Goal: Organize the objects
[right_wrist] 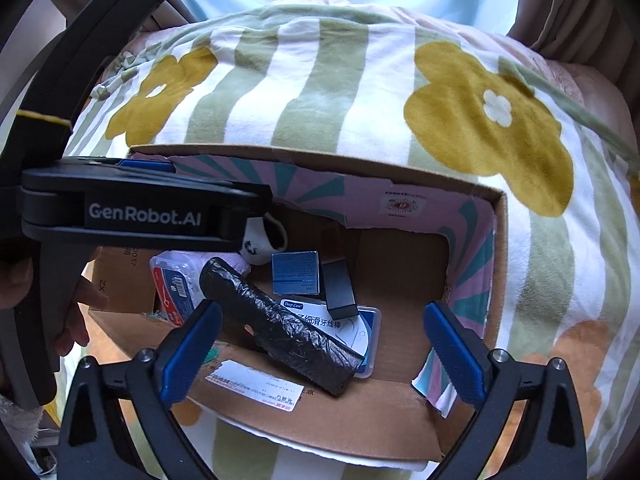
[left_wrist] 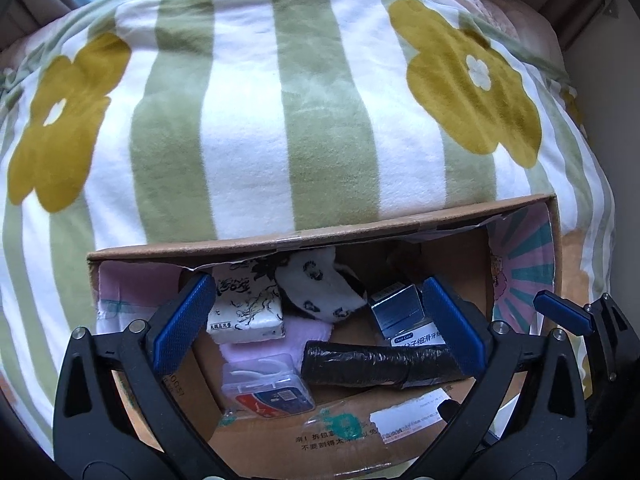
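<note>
**Both grippers empty above a filled cardboard box on the bed**

Seen on a bed: a blanket (left_wrist: 304,112) with green and white stripes and yellow flowers, and on it an open cardboard box (left_wrist: 320,236) with pink and teal print on the inner walls.

Inside the box, in the left wrist view: a white tissue pack (left_wrist: 246,304) with black ink drawings at the back left, just beside a white and black sock (left_wrist: 320,288). Below the pack, a pink cloth (left_wrist: 276,346). In front of that, a clear plastic case (left_wrist: 266,390) with a red and blue label, near the front wall. To the right, a small blue box (left_wrist: 398,308), touching a floss pick case (left_wrist: 416,340) with a white and blue label. Across the middle, a black roll of plastic bags (left_wrist: 380,364), lying on its side, partly over the floss pick case.

In the right wrist view, additionally: a small black box (right_wrist: 339,290), resting on the floss pick case just beside the blue box.

Left gripper (left_wrist: 320,324): jaws wide apart, nothing between them, hanging over the box with the roll and the tissue pack visible in the gap. Also visible from the side in the right wrist view, held by a hand (right_wrist: 76,312).

Right gripper (right_wrist: 322,348): jaws wide apart too, holding nothing, above the right half of the box, near the end of the roll.
</note>
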Motion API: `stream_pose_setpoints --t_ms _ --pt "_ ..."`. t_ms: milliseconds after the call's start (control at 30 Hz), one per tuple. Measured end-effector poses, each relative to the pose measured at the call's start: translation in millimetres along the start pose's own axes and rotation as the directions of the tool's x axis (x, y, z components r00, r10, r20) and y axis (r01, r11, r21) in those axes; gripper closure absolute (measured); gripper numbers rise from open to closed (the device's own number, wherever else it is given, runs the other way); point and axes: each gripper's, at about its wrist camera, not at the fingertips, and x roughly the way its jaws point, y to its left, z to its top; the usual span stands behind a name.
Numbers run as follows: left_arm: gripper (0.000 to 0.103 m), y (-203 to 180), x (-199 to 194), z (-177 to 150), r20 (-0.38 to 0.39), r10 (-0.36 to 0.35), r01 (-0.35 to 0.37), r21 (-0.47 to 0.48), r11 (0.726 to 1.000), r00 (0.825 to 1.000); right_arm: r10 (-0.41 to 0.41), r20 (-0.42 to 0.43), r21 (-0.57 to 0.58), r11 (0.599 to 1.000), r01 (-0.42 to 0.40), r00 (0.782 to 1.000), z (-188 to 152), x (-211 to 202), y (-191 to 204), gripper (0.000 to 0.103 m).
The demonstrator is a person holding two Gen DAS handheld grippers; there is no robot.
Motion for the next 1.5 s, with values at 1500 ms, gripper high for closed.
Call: stream_pose_setpoints --t_ms 1500 --pt "0.0 0.6 -294.7 -254.9 0.327 0.055 -0.039 -0.056 0.998 0.943 -0.096 0.169 0.149 0.986 0.071 0.981 -126.7 -234.6 60.7 0.002"
